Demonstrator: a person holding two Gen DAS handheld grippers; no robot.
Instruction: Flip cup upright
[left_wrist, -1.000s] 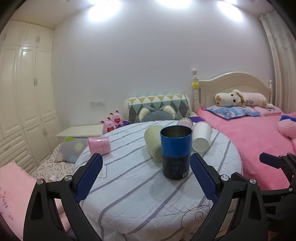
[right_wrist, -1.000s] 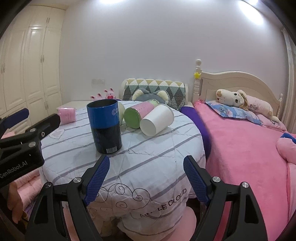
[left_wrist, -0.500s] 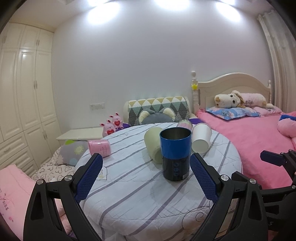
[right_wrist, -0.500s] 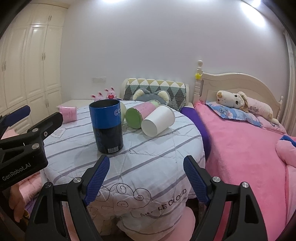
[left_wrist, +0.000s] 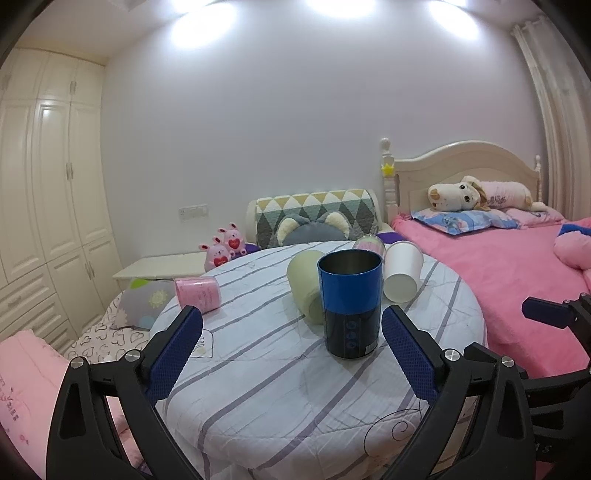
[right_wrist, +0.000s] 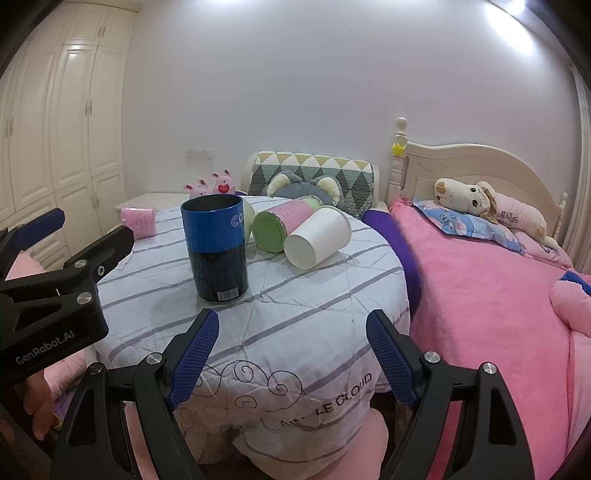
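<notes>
Blue cup (left_wrist: 349, 302) stands upright on the table (left_wrist: 258, 387) — likely done. Both grippers — left (left_wrist: 291, 354), right (right_wrist: 291, 358) — hang back, jaws wide, empty.

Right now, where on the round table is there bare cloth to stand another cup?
Free: the near strip between the blue cup and the table edge, and the stretch from it to the pink cup. Crowded: behind it, the pale green cup, green-lidded tube and white paper cup lie bunched.
</notes>
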